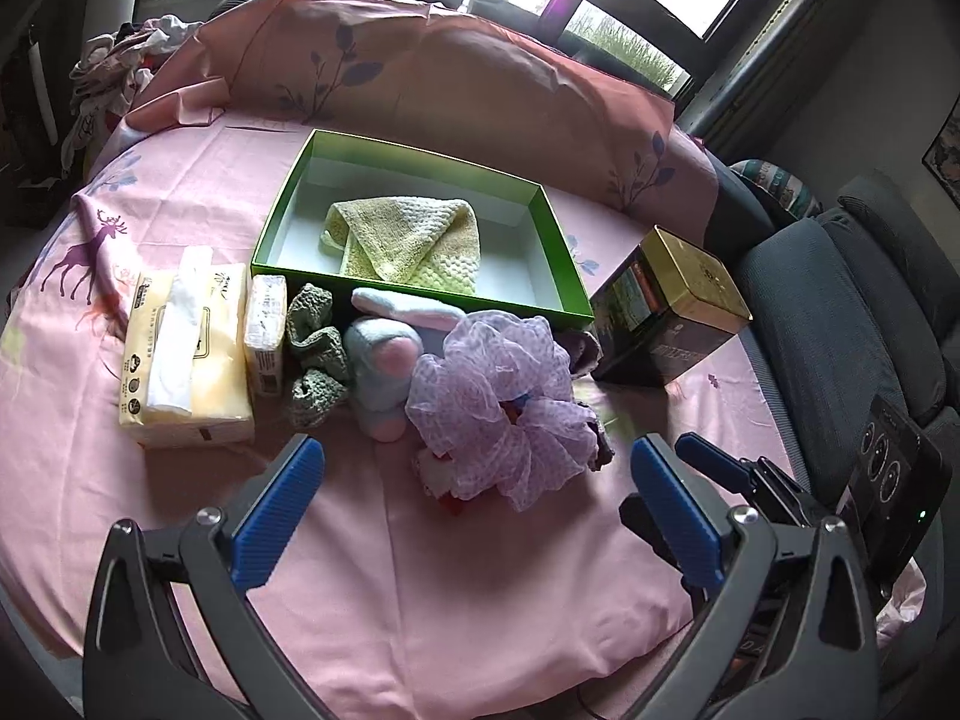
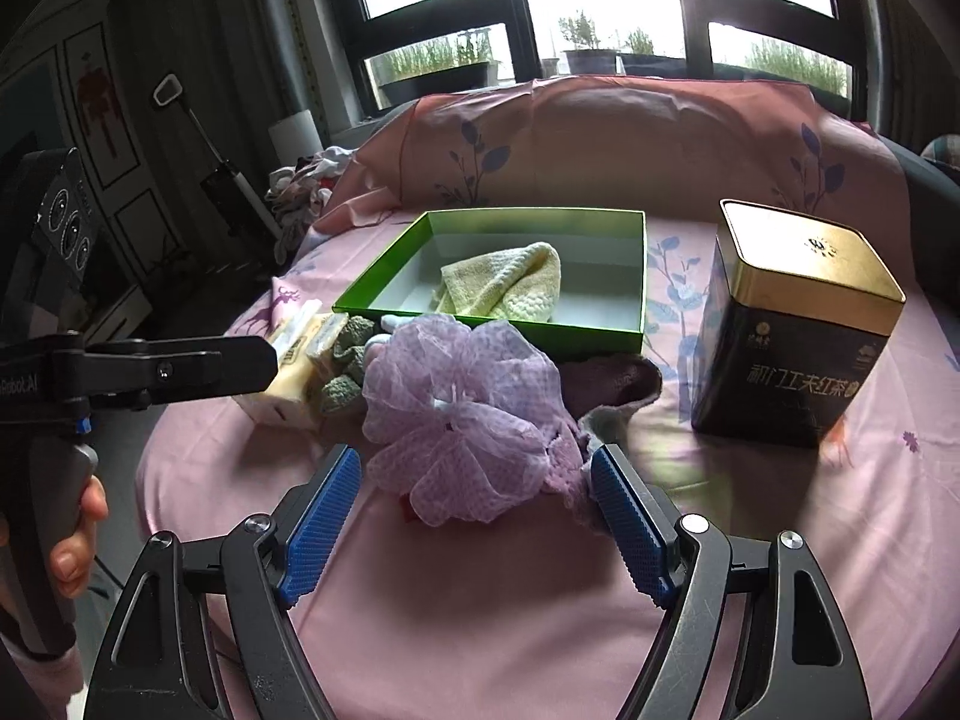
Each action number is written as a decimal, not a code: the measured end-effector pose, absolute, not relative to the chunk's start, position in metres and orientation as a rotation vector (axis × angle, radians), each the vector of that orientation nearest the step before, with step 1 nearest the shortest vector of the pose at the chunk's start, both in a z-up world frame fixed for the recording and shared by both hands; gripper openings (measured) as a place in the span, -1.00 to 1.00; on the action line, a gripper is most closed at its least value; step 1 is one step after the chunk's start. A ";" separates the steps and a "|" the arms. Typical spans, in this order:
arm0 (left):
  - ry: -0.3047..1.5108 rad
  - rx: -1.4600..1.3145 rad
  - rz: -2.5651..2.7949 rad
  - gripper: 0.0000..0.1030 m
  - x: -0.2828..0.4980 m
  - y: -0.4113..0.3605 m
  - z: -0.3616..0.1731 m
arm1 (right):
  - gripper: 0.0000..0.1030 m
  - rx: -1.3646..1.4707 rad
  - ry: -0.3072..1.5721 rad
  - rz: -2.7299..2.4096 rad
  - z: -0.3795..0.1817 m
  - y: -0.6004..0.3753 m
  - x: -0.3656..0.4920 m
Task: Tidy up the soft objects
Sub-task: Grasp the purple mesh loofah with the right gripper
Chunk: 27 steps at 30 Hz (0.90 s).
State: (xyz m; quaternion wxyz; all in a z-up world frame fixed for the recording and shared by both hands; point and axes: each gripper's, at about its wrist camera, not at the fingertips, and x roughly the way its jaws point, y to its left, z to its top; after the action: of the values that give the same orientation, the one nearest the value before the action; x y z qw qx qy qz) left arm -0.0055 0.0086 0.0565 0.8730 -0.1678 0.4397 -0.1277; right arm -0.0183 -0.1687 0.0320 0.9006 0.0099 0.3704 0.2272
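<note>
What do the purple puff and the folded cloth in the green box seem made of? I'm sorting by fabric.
The purple puff looks like gathered synthetic mesh: see-through, finely netted, ruffled. The folded cloth looks like pale yellow-green microfibre or terry, matte, with a bumpy waffle weave; the exact fibre is unclear.

a lived-in home room. a desk draped with a pink deer-print bedsheet (image 1: 180,540) stands before dark-framed windows (image 2: 600,0) with potted plants (image 2: 591,45) on the sill outside. a grey upholstered armchair (image 1: 840,312), a heap of laundry (image 1: 114,69), a tissue pack (image 1: 186,354) and a tea tin (image 2: 798,324) mark domestic use.
</note>
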 end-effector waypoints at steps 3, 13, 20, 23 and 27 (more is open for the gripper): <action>0.921 -0.391 -0.278 0.98 -0.001 0.015 0.047 | 0.55 0.038 0.782 0.450 0.023 -0.179 -0.022; 0.981 -0.520 -0.340 0.98 0.023 0.020 0.012 | 0.55 0.115 0.827 0.469 -0.004 -0.181 -0.006; 1.022 -0.519 -0.363 0.96 0.049 0.009 -0.005 | 0.55 0.085 0.833 0.488 -0.015 -0.163 0.014; 1.030 -0.520 -0.381 0.84 0.057 0.004 -0.010 | 0.55 0.061 0.817 0.510 -0.016 -0.156 0.021; 1.055 -0.518 -0.395 0.40 0.065 0.000 -0.017 | 0.27 0.017 0.809 0.522 -0.020 -0.148 0.029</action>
State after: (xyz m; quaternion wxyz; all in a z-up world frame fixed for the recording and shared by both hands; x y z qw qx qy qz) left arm 0.0648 -0.0003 -0.0175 0.8138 -0.2428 0.4944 -0.1852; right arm 0.0290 -0.1479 -0.0199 0.8862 0.0082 0.3892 0.2512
